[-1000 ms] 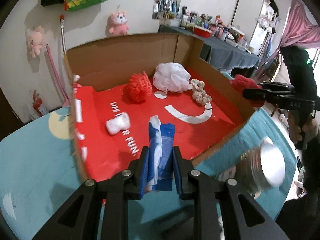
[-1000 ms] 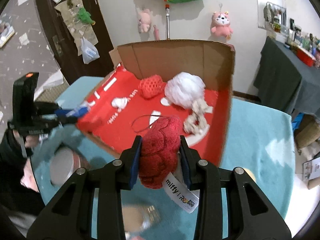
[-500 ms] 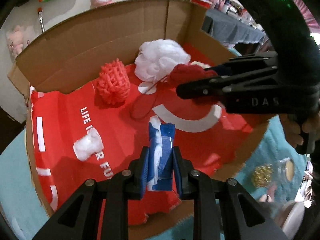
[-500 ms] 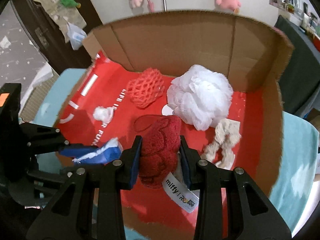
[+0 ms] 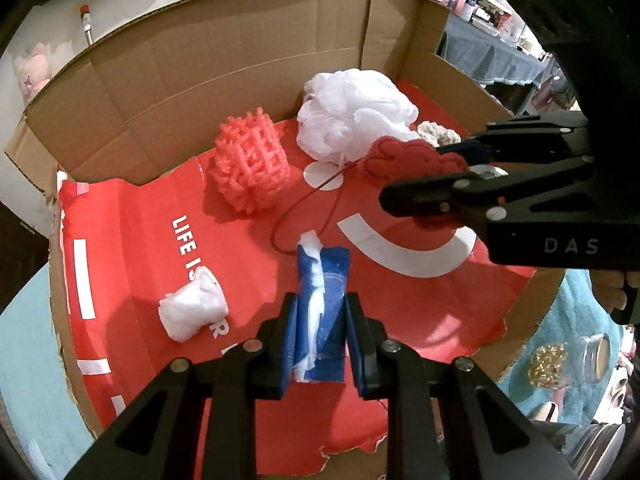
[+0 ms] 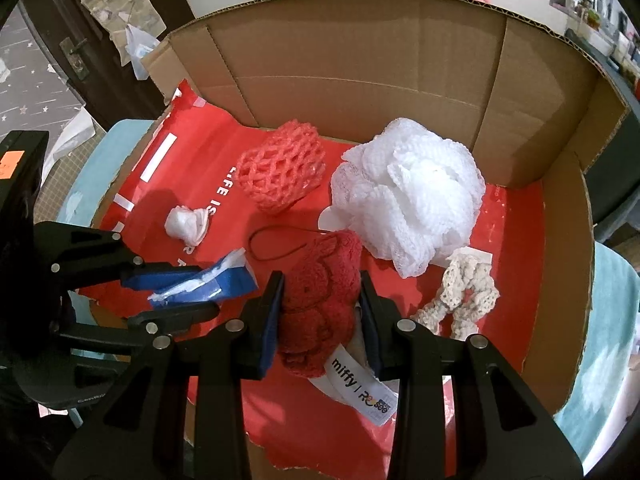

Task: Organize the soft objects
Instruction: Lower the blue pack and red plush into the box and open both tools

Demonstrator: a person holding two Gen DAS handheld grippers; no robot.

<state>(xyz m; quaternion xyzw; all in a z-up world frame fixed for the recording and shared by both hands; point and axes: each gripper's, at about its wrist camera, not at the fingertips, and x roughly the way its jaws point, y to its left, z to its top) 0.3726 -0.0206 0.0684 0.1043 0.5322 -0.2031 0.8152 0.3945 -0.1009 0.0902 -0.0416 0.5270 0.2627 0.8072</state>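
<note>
Though hidden in the left view, "miffy" tag (image 6: 362,390) on red plush (image 6: 320,304).

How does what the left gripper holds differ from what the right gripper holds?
The left gripper holds a blue tissue pack, flat-sided, with white tissue poking from its top; the right gripper holds a red plush piece, rounded and fuzzy. The red plush piece carries a white "miffy" label and a thin red cord loop; the blue tissue pack shows neither. Both are clamped and sit over the cardboard box with its red liner.
</note>
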